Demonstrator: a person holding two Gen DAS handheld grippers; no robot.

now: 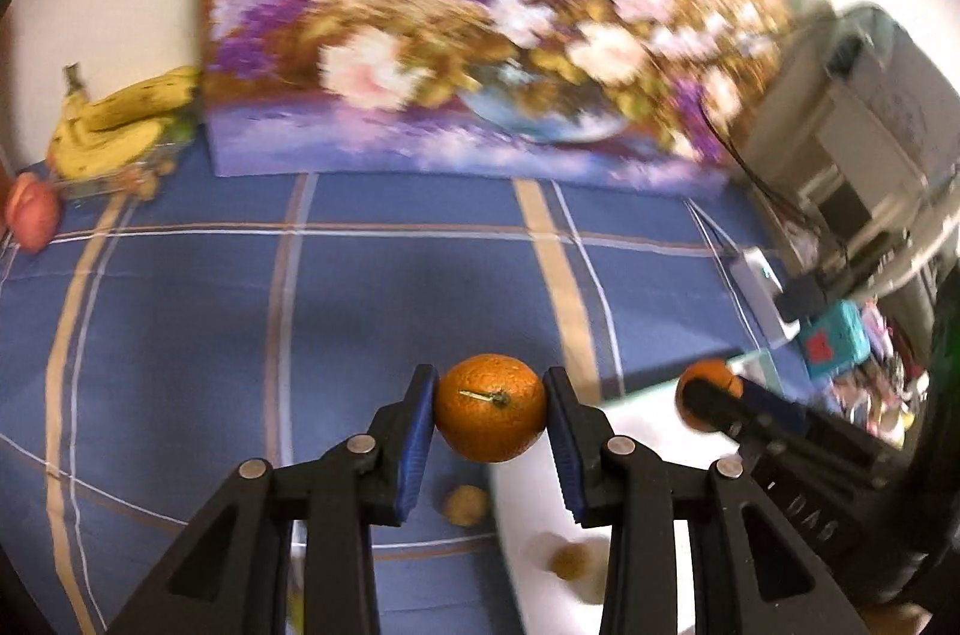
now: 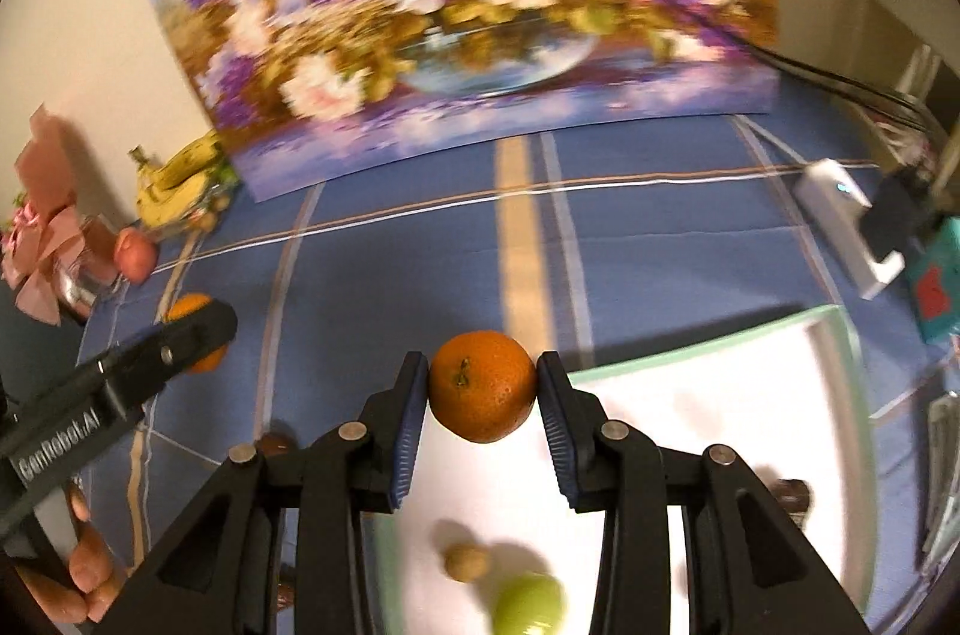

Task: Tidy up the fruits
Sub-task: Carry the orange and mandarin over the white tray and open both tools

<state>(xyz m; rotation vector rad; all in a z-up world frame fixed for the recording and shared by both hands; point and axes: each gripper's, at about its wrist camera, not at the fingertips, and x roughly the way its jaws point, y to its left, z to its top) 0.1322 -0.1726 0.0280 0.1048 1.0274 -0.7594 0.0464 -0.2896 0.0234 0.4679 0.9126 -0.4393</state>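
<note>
My left gripper (image 1: 489, 416) is shut on an orange mandarin (image 1: 491, 408) and holds it above the blue checked tablecloth, near the left edge of a white tray (image 1: 654, 425). My right gripper (image 2: 483, 386) is shut on a second mandarin (image 2: 482, 385) and holds it over the tray's (image 2: 720, 395) near left corner. Each view shows the other gripper with its mandarin at the side: the right one (image 1: 708, 392) and the left one (image 2: 201, 332). On the tray lie a green fruit (image 2: 528, 605) and a small brown walnut (image 2: 467, 562).
A banana bunch (image 1: 114, 119) and a red apple (image 1: 31, 210) lie at the far left by the wall. A flower painting (image 1: 480, 17) leans at the back. A walnut (image 1: 463, 504) lies on the cloth. A white charger (image 2: 840, 215) and clutter stand at the right.
</note>
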